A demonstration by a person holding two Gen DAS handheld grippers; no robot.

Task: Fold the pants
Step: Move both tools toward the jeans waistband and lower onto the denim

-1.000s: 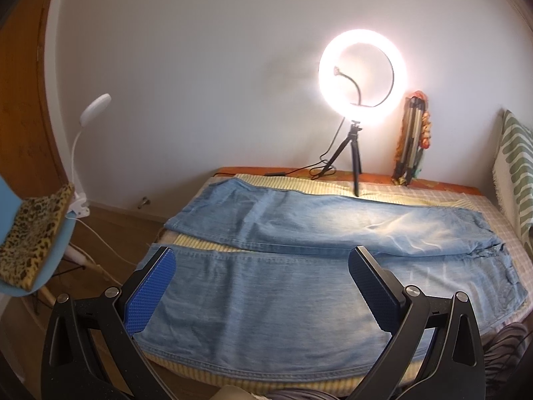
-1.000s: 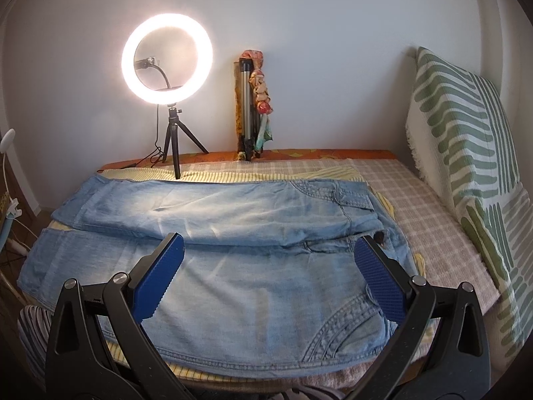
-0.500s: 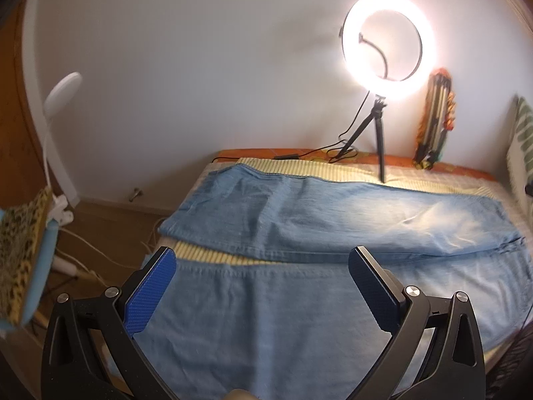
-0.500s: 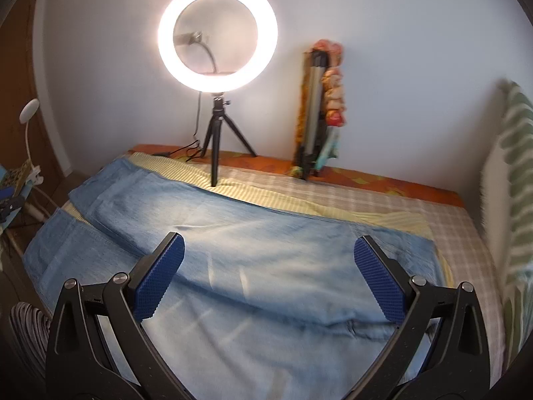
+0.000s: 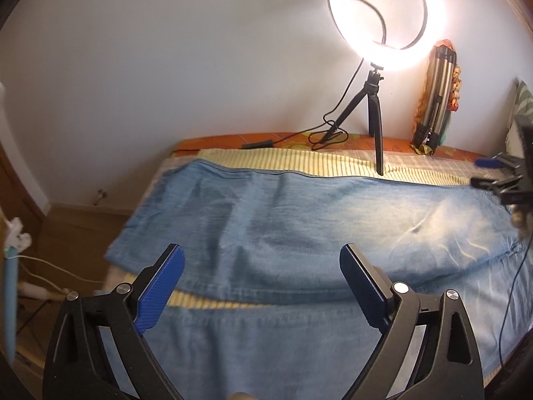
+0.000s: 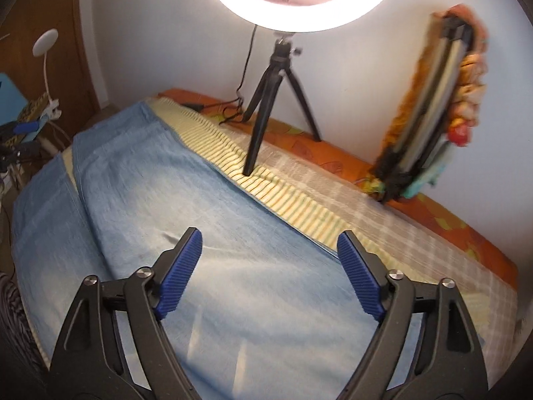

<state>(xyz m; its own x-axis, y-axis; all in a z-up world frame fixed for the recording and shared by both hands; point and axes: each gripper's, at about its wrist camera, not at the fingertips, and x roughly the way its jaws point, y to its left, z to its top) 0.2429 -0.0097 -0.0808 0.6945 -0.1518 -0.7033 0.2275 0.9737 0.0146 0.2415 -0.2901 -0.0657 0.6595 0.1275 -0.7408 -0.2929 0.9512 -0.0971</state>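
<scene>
In the left wrist view the left gripper (image 5: 261, 286) hangs over the pants (image 5: 299, 226), its jaws apart and just closing a little, with nothing between the blue pads and no contact with the denim. The pants lie spread flat on the bed (image 5: 333, 161), both legs side by side with a strip of yellow striped cover showing between them. Only this view catches the floor to the left with a white cable (image 5: 50, 266), and, at the right edge, part of the other gripper over the far leg.

In the right wrist view the right gripper (image 6: 268, 275) likewise stands open above the far pant leg (image 6: 206, 206), its jaws having just narrowed, empty. Only here a white lamp (image 6: 45, 43) shows at the far left.

Farther back, both views show the ring light (image 5: 383, 16) on its small tripod (image 6: 276, 100) at the bed's far edge, and a folded tripod (image 6: 429, 110) draped with colourful cloth leaning on the wall.

No containers appear in either view.
</scene>
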